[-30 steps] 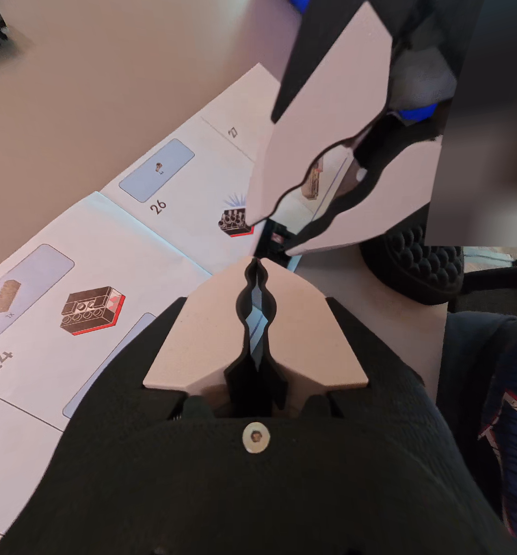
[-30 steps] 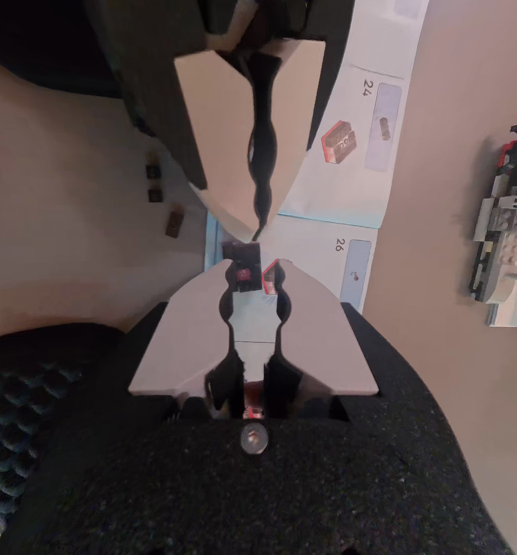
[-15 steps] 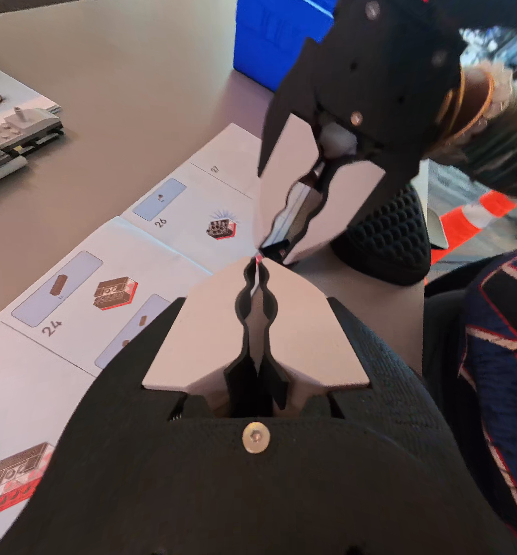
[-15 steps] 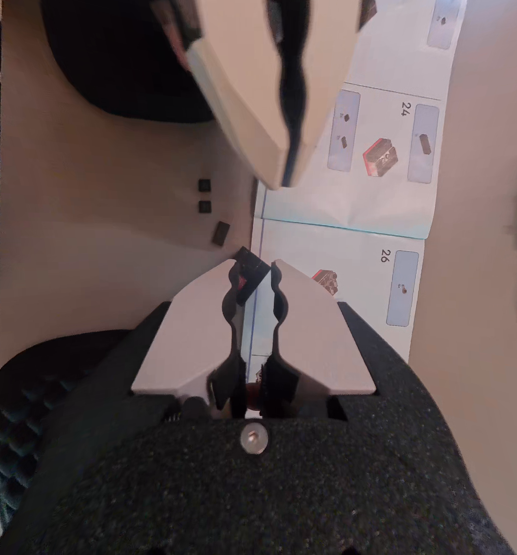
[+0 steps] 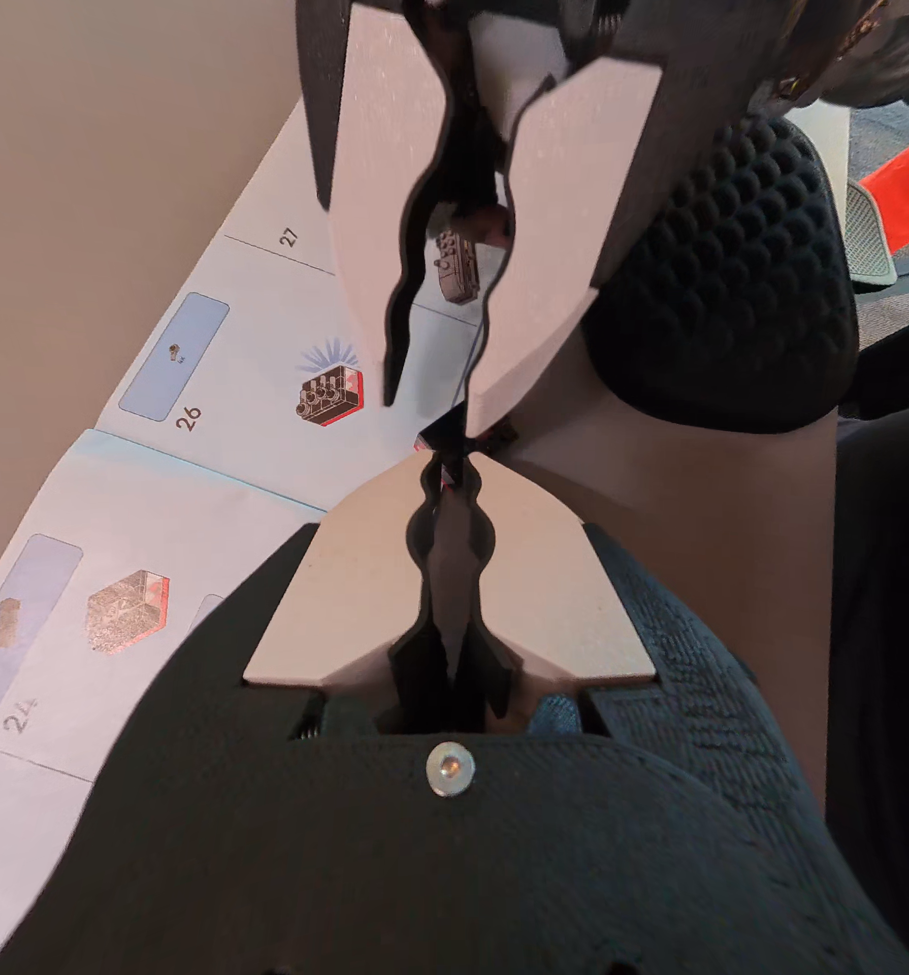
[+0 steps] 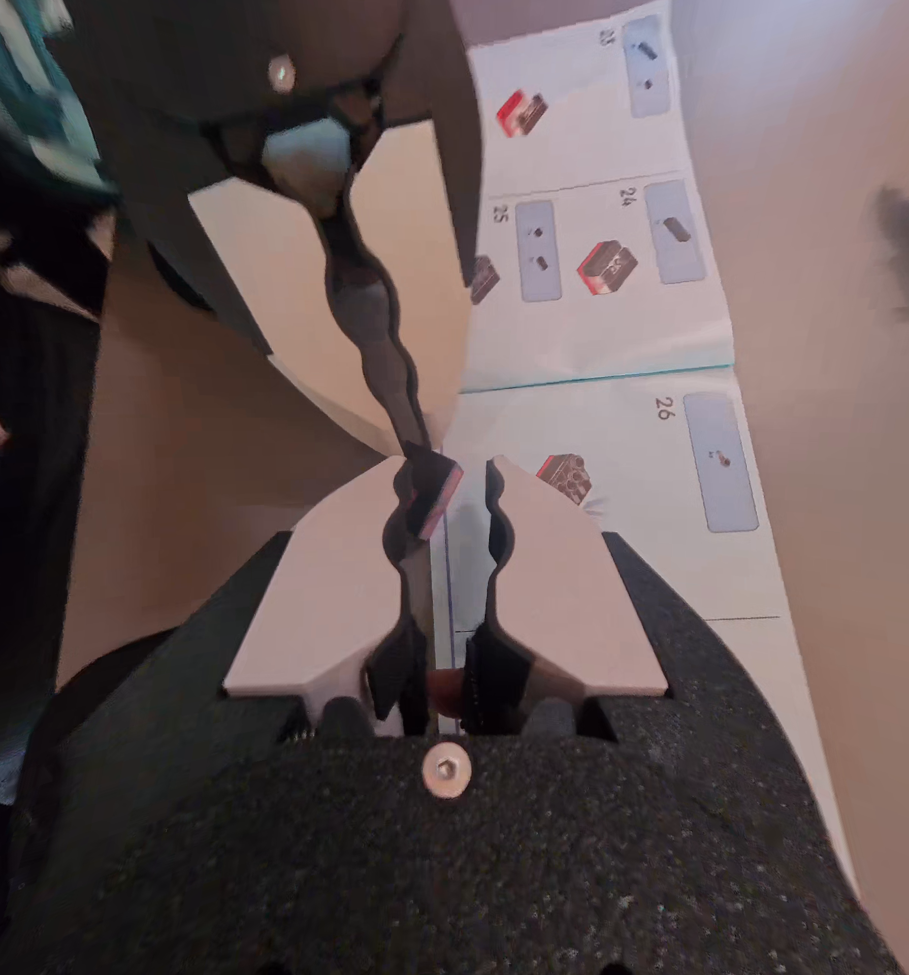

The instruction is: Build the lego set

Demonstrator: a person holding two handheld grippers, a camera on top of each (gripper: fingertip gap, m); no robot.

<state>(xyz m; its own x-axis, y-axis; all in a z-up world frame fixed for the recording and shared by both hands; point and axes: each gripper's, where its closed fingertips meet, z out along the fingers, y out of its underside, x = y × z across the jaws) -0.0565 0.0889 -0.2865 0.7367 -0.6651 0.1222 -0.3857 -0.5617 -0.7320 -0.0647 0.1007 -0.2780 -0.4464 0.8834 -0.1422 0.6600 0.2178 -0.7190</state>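
The small black-and-red lego assembly (image 6: 434, 488) sits between both grippers, above the instruction booklet (image 5: 262, 369) on the counter (image 5: 99, 158); left gripper (image 5: 450, 464) fingers pinch it narrowly; right gripper (image 6: 444, 464) fingers stand apart, 1 touching; likely a handover or regrip; next needs a square closing.

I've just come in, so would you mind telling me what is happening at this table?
A person is building a Lego set with two handheld grippers. The left gripper pinches a small black-and-red brick assembly by its tip, above the open instruction booklet on the table. The right gripper meets it tip to tip, its jaws apart around the piece, one finger against it.
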